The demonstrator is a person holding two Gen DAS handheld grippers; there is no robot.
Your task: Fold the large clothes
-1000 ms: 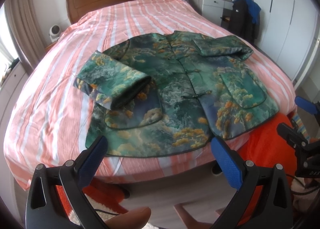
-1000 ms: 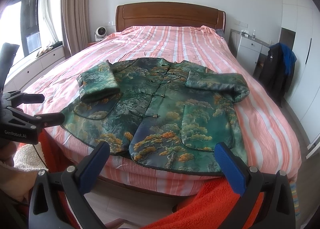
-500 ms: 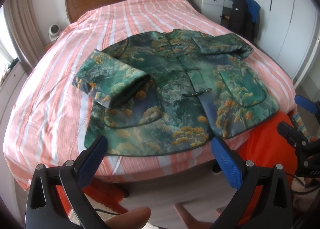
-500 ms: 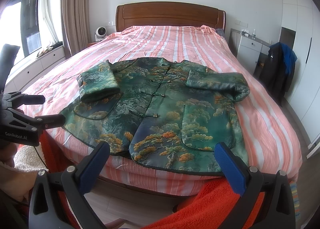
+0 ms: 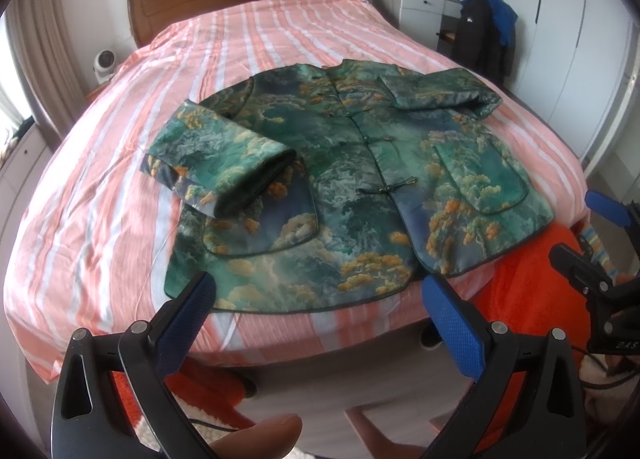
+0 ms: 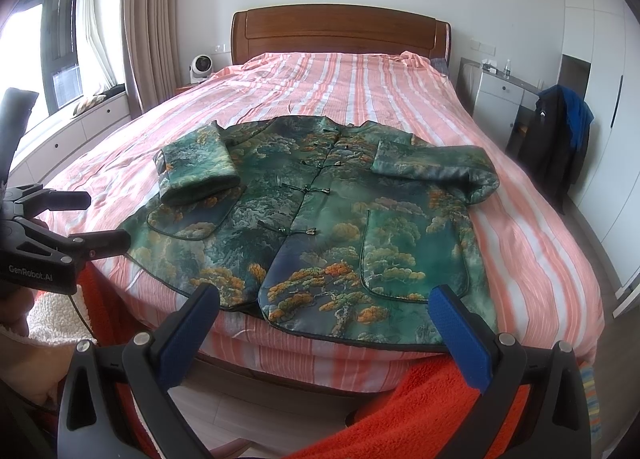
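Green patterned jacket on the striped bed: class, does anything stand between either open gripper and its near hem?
Nothing visible does. The green patterned jacket lies flat on the pink striped bed; left gripper and right gripper face its hem across open air.

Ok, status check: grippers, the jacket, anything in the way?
Left gripper and right gripper open, empty, short of the bed's foot. Green brocade jacket flat on striped bedspread, buttoned, both sleeves folded in. Nothing on the jacket.

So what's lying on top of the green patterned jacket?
Both sleeves lie folded across the green patterned jacket: one over a patch pocket, the other over the chest. Whatever lies under them is hidden.
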